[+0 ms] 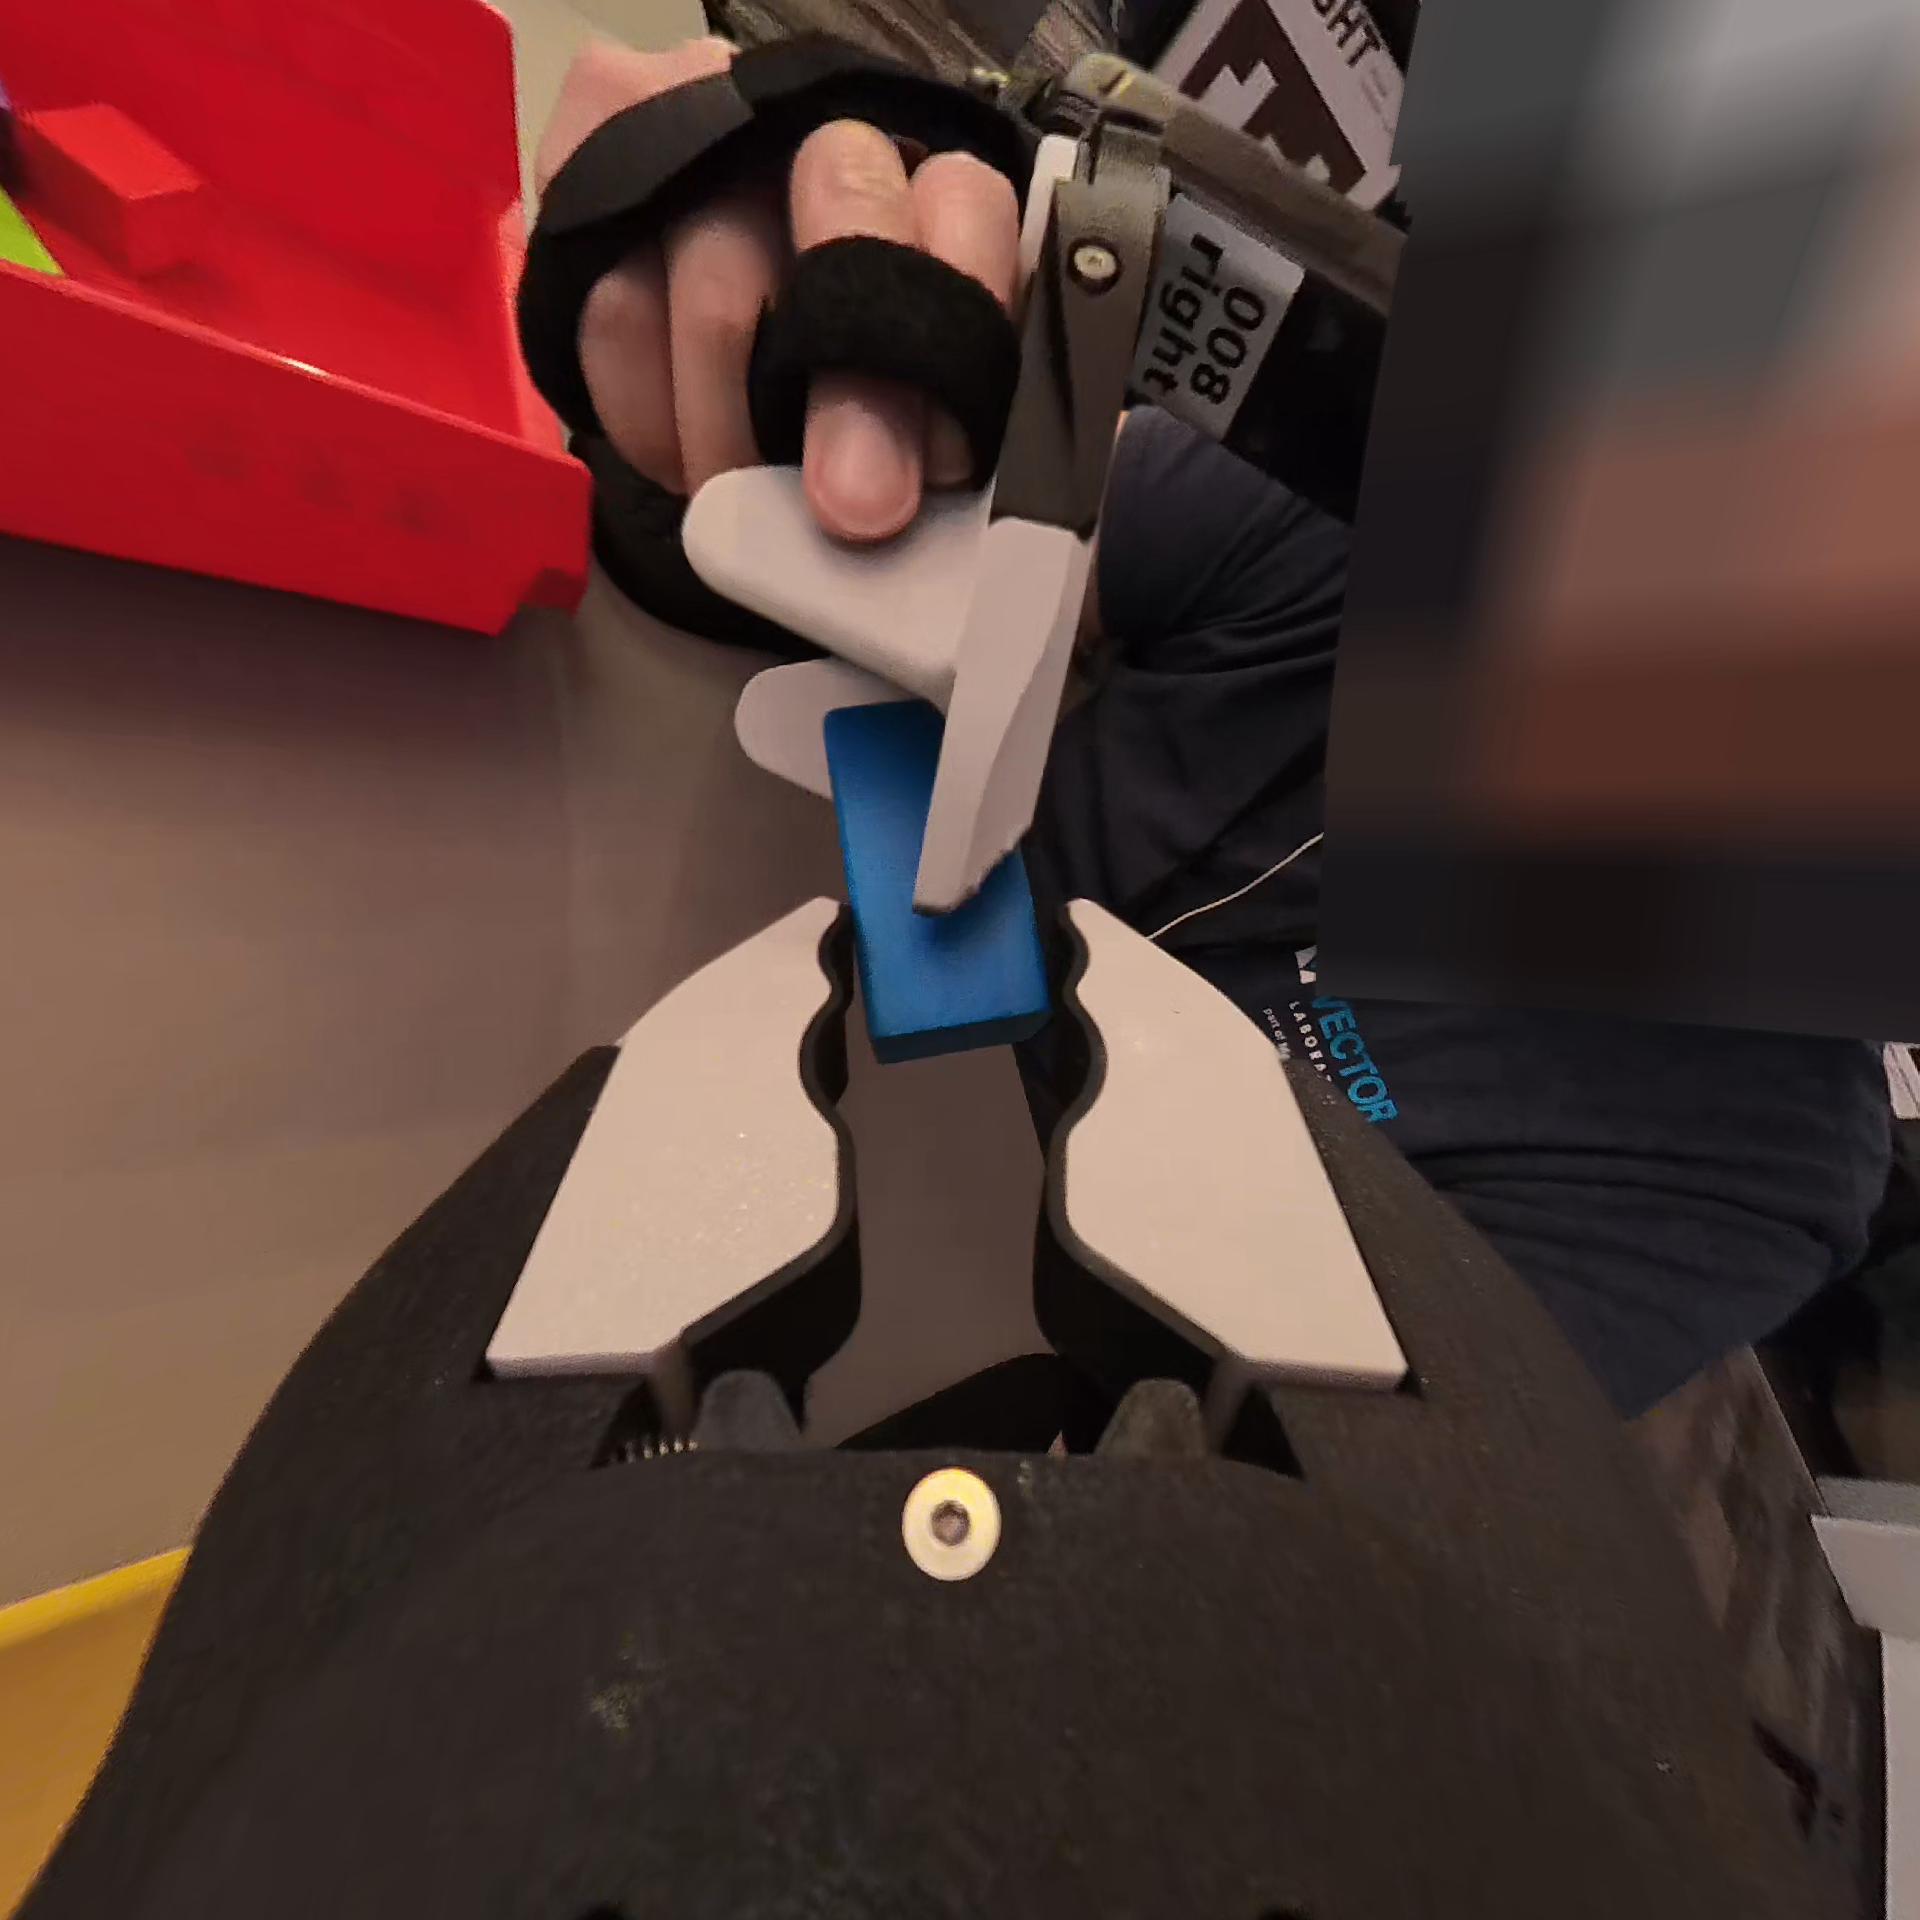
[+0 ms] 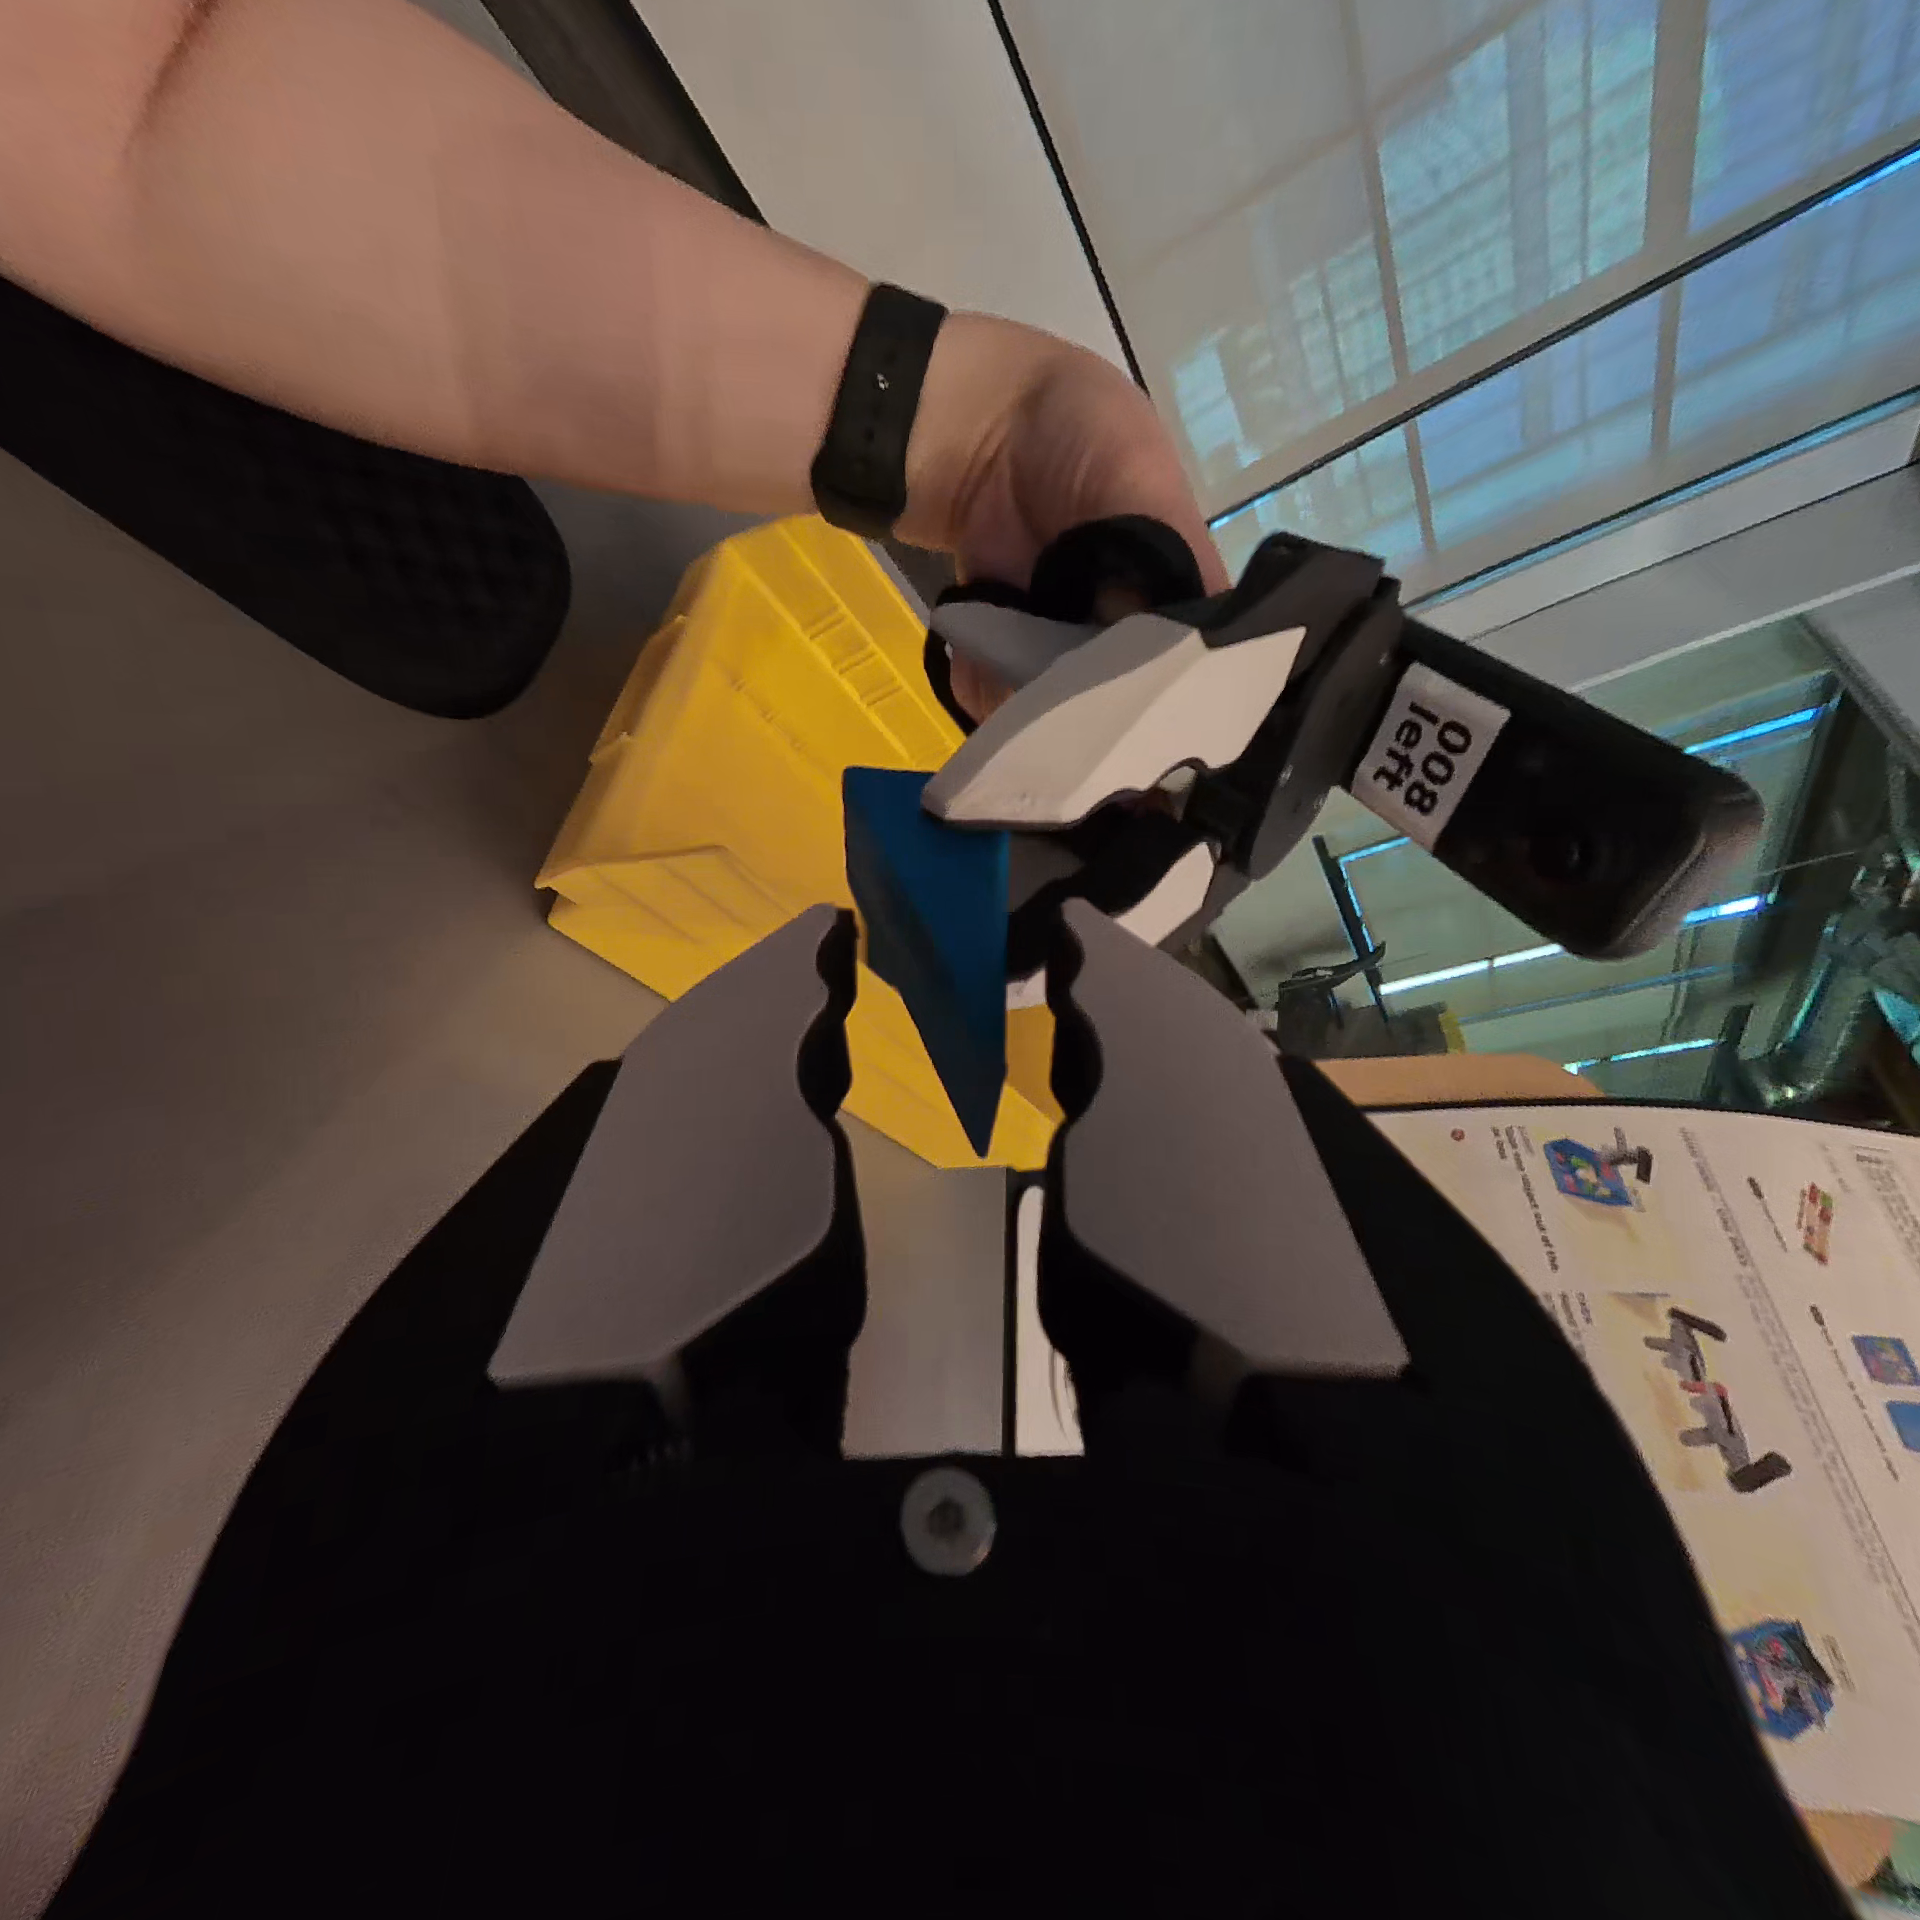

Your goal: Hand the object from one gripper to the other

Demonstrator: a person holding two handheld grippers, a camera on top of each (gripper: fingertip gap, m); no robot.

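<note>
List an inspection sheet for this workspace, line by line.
Surface: grey table, bare between the bins.
Job's things: blue block, in the air, off the table, between both grippers.
Clutter: red bin; yellow bin; printed sheet at the table's edge.
Grippers: left gripper and right gripper both have their fingers around the block, crossing each other; which one bears it cannot be told.
Cables: nothing seen.
Surroundings: large windows; a person's hands work the grippers.
</note>
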